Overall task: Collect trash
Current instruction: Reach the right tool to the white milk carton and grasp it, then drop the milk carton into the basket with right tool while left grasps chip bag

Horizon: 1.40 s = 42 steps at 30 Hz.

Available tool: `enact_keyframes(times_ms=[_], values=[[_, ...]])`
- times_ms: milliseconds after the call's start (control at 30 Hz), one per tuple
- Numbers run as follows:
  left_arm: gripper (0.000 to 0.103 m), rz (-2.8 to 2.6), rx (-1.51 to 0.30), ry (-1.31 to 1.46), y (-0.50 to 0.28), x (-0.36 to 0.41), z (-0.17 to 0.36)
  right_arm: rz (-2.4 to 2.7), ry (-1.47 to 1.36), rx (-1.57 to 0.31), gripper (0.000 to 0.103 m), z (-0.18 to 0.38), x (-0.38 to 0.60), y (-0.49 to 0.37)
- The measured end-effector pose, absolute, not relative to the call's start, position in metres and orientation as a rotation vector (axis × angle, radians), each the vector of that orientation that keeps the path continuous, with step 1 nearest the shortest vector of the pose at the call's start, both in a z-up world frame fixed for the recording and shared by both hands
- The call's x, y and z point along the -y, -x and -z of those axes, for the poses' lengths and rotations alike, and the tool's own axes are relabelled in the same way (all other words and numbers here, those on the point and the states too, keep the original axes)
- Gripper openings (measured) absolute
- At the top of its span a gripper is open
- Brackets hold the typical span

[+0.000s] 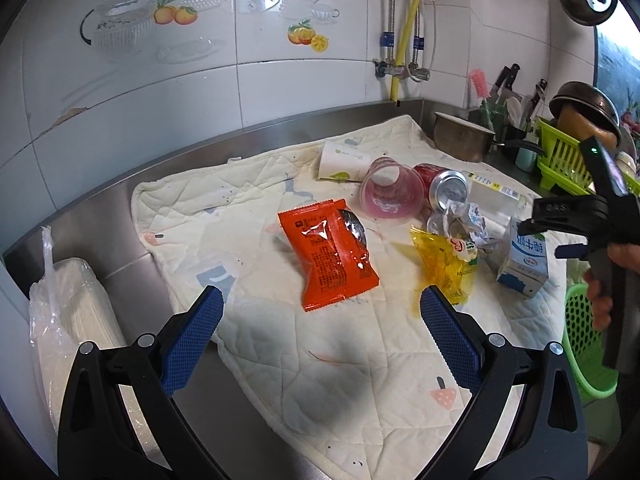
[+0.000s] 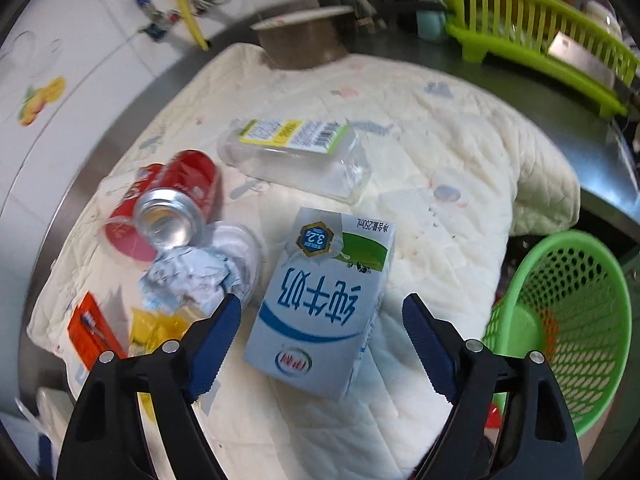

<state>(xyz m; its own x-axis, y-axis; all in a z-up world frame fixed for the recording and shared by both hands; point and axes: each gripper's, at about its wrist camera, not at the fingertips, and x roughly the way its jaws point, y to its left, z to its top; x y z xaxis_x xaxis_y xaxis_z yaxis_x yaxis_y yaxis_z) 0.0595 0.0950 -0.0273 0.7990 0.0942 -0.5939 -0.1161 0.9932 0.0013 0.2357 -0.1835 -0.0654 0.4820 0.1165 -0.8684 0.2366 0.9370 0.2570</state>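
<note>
Trash lies on a cream quilted cloth (image 1: 280, 360). My left gripper (image 1: 320, 296) hangs open above the cloth, just short of an orange snack packet (image 1: 328, 256). Right of the packet are a yellow wrapper (image 1: 444, 264), crumpled paper (image 1: 464, 220), a pink plastic cup (image 1: 390, 192), a red can (image 1: 444, 188) and a white paper cup (image 1: 344, 160). My right gripper (image 2: 322, 300) points steeply down, open, with a blue-and-white milk carton (image 2: 320, 300) between its fingers; neither pad touches the carton. A clear plastic bottle (image 2: 292, 156) lies behind the carton.
A green mesh basket (image 2: 560, 320) stands at the cloth's right edge. A metal pot (image 1: 460, 136) and a green dish rack (image 1: 560, 160) with utensils are at the back right. A plastic-wrapped napkin stack (image 1: 68, 312) sits on the steel counter at the left.
</note>
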Motion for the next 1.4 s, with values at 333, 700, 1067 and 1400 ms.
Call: enact_keyframes(times_ms=[333,700,1067,1400], values=[[0.091,-0.052,-0.669,0.052,-0.071,-0.090,0.034,0.122,-0.417,-1.165,0.071,0.089,0.186,-0.263],[0.083,0.135,-0.711,0.017,-0.096,-0.049,0.042,0.038,-0.470,-1.134,0.068,0.085,0.205,-0.242],[0.075,0.246,-0.813,0.016,-0.155,-0.008,0.071,-0.094,-0.455,-1.052,0.067,0.067,0.215,-0.205],[0.030,0.277,-0.909,0.098,-0.182,-0.011,0.099,-0.131,-0.431,-0.936,0.067,0.049,0.233,-0.165]])
